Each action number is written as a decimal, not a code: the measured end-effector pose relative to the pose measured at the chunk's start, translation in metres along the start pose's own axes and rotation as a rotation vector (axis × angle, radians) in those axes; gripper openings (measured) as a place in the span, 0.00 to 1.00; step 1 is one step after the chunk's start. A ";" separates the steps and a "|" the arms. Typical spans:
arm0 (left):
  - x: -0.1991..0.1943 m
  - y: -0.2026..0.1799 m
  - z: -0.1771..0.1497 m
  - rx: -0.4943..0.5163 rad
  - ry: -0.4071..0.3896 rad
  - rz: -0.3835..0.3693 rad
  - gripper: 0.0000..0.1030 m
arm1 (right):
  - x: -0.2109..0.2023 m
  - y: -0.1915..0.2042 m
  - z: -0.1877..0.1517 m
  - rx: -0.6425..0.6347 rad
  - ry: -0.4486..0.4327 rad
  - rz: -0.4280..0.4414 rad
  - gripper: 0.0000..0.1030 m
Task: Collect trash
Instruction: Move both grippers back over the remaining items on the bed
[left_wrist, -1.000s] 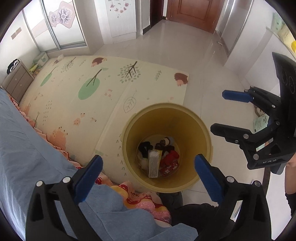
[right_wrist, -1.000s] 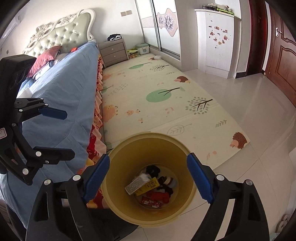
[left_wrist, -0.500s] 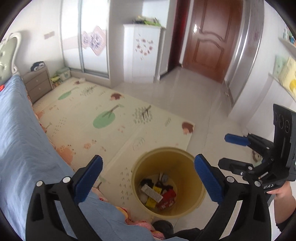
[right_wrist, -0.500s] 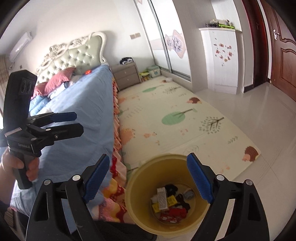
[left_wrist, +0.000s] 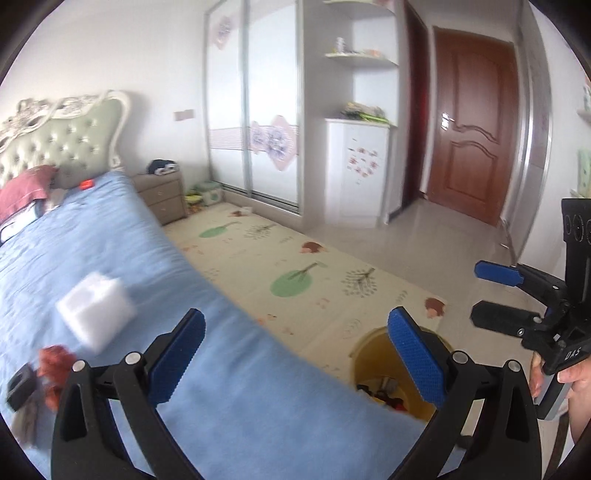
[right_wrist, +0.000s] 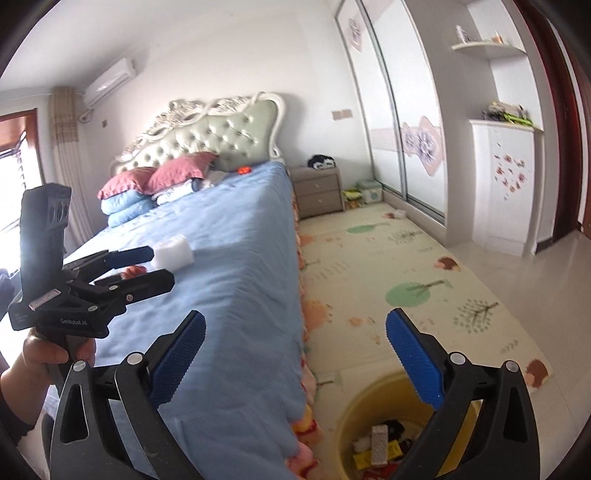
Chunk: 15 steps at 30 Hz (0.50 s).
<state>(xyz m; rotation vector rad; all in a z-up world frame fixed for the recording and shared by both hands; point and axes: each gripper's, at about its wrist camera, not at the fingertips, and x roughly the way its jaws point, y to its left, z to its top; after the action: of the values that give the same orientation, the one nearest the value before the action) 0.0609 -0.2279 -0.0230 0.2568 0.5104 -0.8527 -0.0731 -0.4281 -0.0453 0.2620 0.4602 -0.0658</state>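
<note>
A white foam block (left_wrist: 96, 306) (right_wrist: 173, 253) lies on the blue bed cover. Beside it are a crumpled red wrapper (left_wrist: 55, 365) (right_wrist: 131, 271) and a small black thing (left_wrist: 20, 386). The yellow bin (left_wrist: 365, 354) (right_wrist: 354, 406) stands on the floor at the bed's side with several pieces of trash (right_wrist: 380, 443) in it. My left gripper (left_wrist: 295, 354) (right_wrist: 147, 267) is open and empty, over the bed, its tips close to the foam block. My right gripper (right_wrist: 295, 354) (left_wrist: 487, 295) hangs above the bin; its jaws are opening, with nothing between them.
The bed (right_wrist: 236, 258) fills the left, with pillows (right_wrist: 177, 173) and a small red thing (right_wrist: 243, 170) near the headboard. A patterned play mat (left_wrist: 295, 266) covers the floor. A nightstand (right_wrist: 319, 190), sliding wardrobe (left_wrist: 255, 110), white cabinet (left_wrist: 356, 173) and brown door (left_wrist: 469, 147) stand beyond.
Both grippers have risen and tilted up from over the bin toward the bed. The bin has slid to the bottom of both views, and the foam block and wrapper have come into sight.
</note>
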 end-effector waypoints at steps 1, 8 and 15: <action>-0.008 0.012 -0.004 -0.010 -0.009 0.024 0.96 | 0.002 0.011 0.003 -0.012 -0.008 0.014 0.92; -0.060 0.089 -0.024 -0.115 -0.017 0.186 0.96 | 0.030 0.095 0.019 -0.084 -0.007 0.124 0.92; -0.099 0.156 -0.050 -0.196 -0.010 0.287 0.96 | 0.055 0.169 0.024 -0.133 0.021 0.219 0.92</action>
<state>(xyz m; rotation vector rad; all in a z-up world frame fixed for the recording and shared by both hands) 0.1106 -0.0442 -0.0110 0.1417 0.5291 -0.5204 0.0071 -0.2720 -0.0097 0.1813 0.4520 0.1808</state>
